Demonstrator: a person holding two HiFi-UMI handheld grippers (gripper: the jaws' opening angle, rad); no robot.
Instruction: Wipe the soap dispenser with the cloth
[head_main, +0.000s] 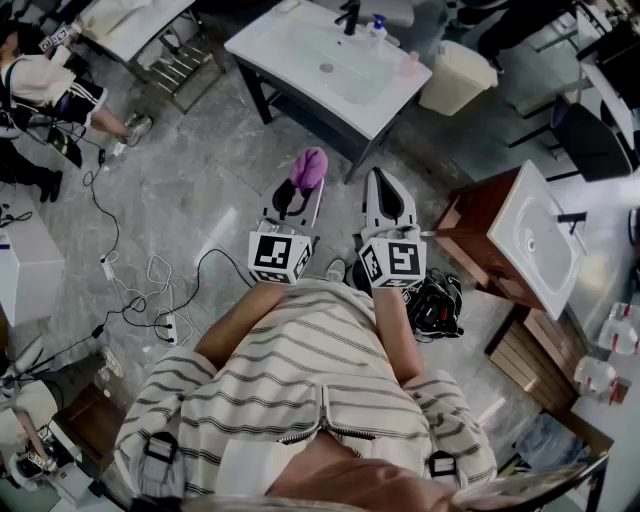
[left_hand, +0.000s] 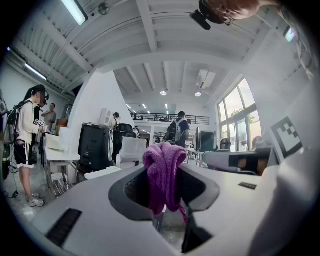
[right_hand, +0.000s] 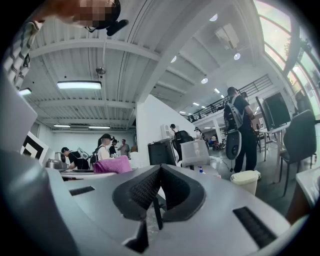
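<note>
The soap dispenser, a small clear bottle with a blue pump top, stands at the far rim of the white washbasin surface, just beside the black tap. In the head view it lies at about 12 o'clock from the right gripper and 1 o'clock from the left gripper, well apart from both across open grey floor. It appears to stand upright, though it is too small to be sure.

The left gripper's jaws pinch a bunched purple knitted cloth, which hangs down between them and bulges above their tips. The right gripper's jaws are pressed together with nothing between them. Both grippers point level, towards the basin.

Judging from this, wiping has not begun. The cloth-bearing left hand must first travel forward and slightly rightward to reach the bottle.

In the right gripper view the dispenser is only a blue-capped speck beyond the jaws. In the left gripper view it cannot be made out.
</note>
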